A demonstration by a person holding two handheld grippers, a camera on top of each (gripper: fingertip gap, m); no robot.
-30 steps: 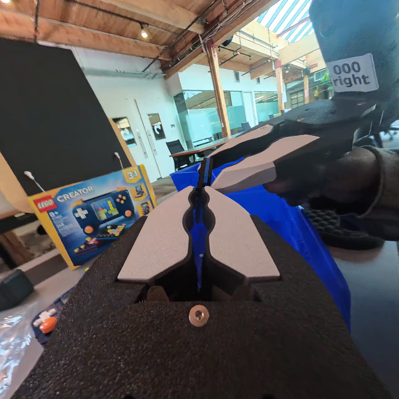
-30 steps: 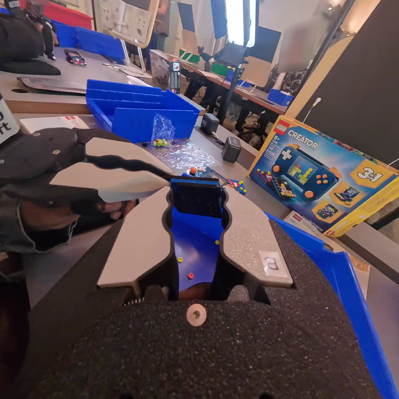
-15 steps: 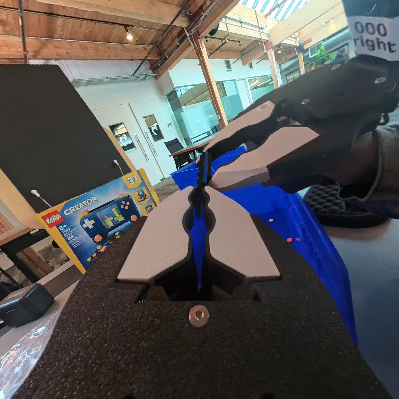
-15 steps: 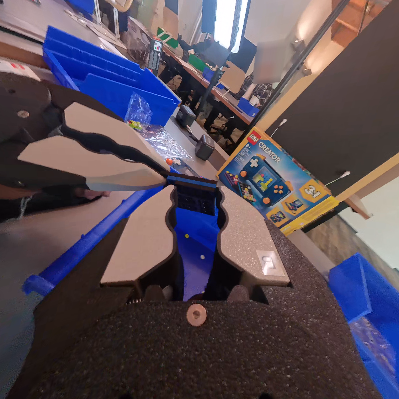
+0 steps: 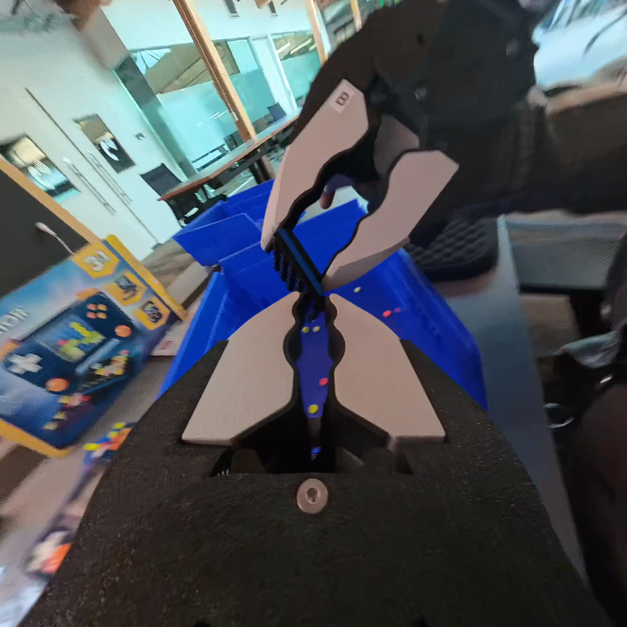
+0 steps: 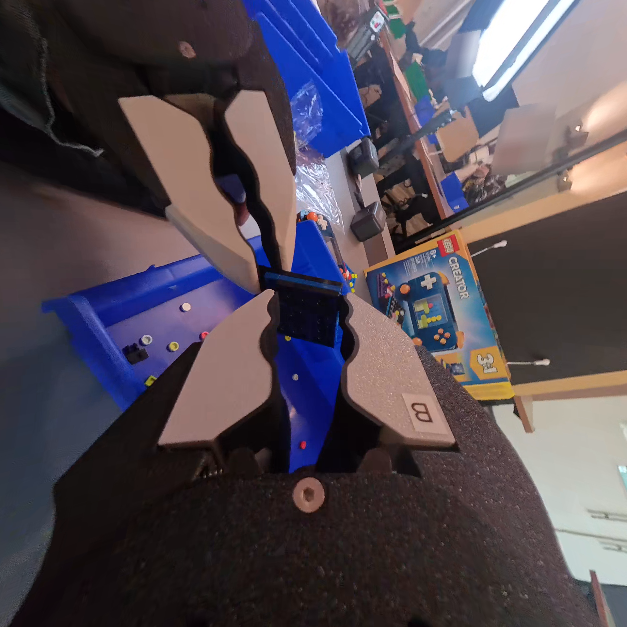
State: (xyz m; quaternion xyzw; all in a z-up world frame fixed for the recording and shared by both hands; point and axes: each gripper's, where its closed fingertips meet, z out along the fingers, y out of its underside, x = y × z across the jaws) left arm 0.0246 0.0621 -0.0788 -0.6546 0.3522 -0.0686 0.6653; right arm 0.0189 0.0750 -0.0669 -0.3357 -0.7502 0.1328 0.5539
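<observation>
Left hand-held gripper (image 5: 311, 298) nearly closed, pinching the thin edge of a dark blue studded plate (image 6: 307, 317). Right hand-held gripper (image 6: 307, 298) part-open, clamped across the same plate's width. Plate held in air above a blue bin (image 6: 112, 302) strewn with small round studs (image 6: 173, 346). Toy box (image 6: 437, 312) standing beyond on the counter (image 6: 366, 237).

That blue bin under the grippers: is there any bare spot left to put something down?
Mostly, yes. The blue bin's floor holds only scattered studs and a black brick near its near wall; between them it is bare. It is crowded where both grippers clamp the dark blue plate, and by the toy box.
</observation>
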